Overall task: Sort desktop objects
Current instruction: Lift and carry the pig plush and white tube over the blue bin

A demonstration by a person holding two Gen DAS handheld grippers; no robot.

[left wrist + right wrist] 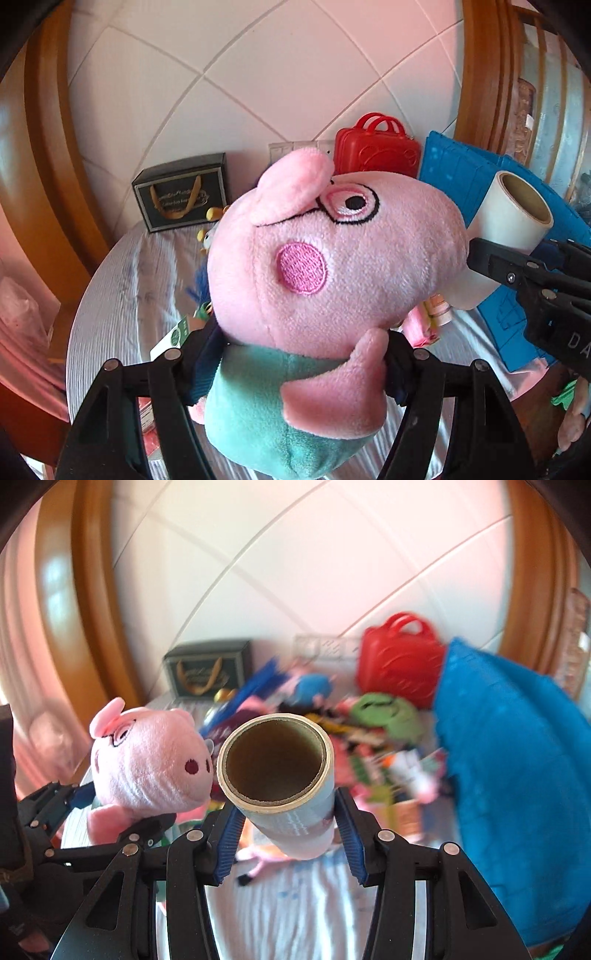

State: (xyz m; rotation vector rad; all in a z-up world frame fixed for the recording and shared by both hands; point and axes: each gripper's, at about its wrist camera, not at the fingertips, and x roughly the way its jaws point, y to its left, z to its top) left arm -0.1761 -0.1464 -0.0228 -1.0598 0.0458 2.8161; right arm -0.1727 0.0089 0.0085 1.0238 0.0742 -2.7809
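Note:
A pink pig plush [332,258] in a green shirt fills the left wrist view, and my left gripper [299,354] is shut on its body just below the head. It hangs above the table. My right gripper [290,827] is shut on a roll of clear film [280,760], whose cardboard core faces the camera; the blue pads press on both sides. The two grippers are close together: the roll [513,218] and right gripper [517,266] sit just right of the plush's snout, and the plush [147,764] shows left of the roll.
Below lies a table with a pale striped cloth [122,280]. At its back stand a dark gift box [181,192], a red plastic case [376,147] and a blue plastic panel [461,173]. A blurred pile of toys [369,738] covers the middle. A tiled wall rises behind.

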